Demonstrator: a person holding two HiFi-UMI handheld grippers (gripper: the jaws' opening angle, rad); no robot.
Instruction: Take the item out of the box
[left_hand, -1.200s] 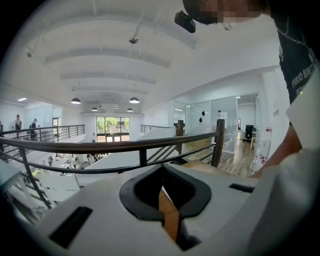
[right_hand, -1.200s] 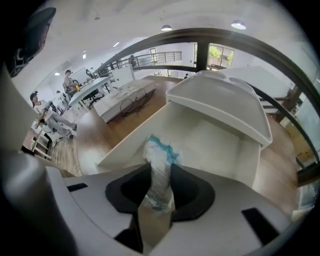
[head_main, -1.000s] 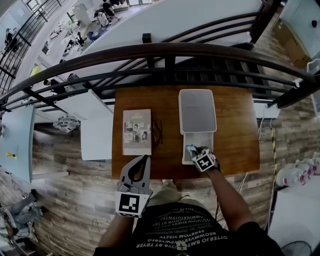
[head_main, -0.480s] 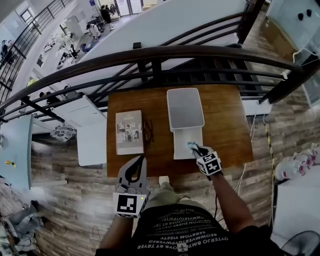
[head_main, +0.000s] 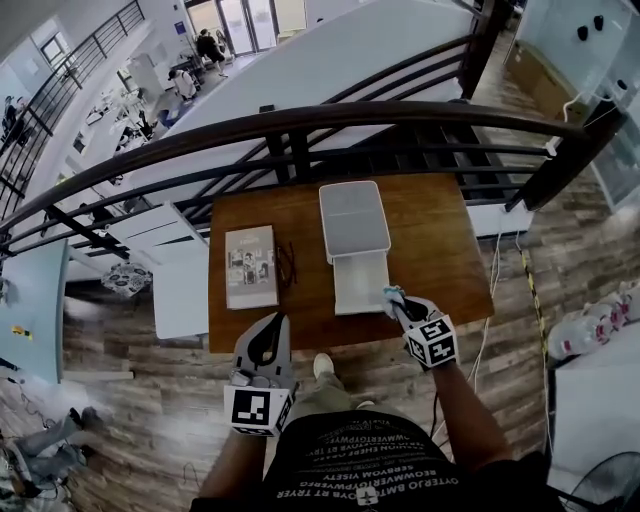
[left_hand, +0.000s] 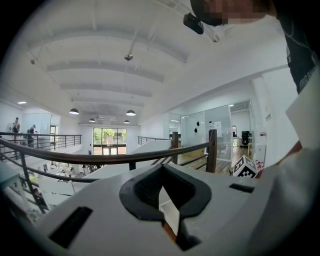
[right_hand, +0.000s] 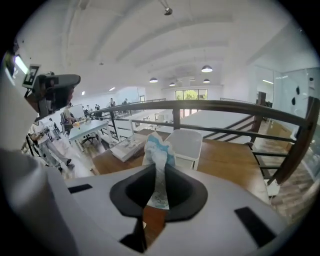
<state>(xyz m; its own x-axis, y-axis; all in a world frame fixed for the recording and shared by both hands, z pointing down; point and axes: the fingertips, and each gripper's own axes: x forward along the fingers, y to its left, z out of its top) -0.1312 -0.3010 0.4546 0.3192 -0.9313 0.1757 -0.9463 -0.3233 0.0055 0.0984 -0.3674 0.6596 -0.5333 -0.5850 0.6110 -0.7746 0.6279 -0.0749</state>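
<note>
Wood-plank floor (head_main: 150, 400) underfoot on what looks like a mezzanine, with a brown table (head_main: 440, 250) right in front of the person.

Closest in, the left gripper (head_main: 276, 319) hangs just short of the table's near edge. Its jaws are together at the tips and nothing's in them.

The right gripper (head_main: 399, 308) is over the table's front edge, pinched down on a crumpled white-and-blue packet (head_main: 387, 294). The packet pokes out past the pads, and in the right gripper view it's up in the air, clear of the box. From the head view it sits by the box's near right corner.

Next out is the white box (head_main: 338, 290), open, with its lid (head_main: 353, 220) lying flat right behind it. Left of the box there's a booklet (head_main: 250, 265), and between the two a thin black thing (head_main: 287, 263), can't tell what it is.

Behind the table runs a dark curved railing (head_main: 300, 125). Way past that, on a lower level, some people (head_main: 205, 45) are sitting around desks.
</note>
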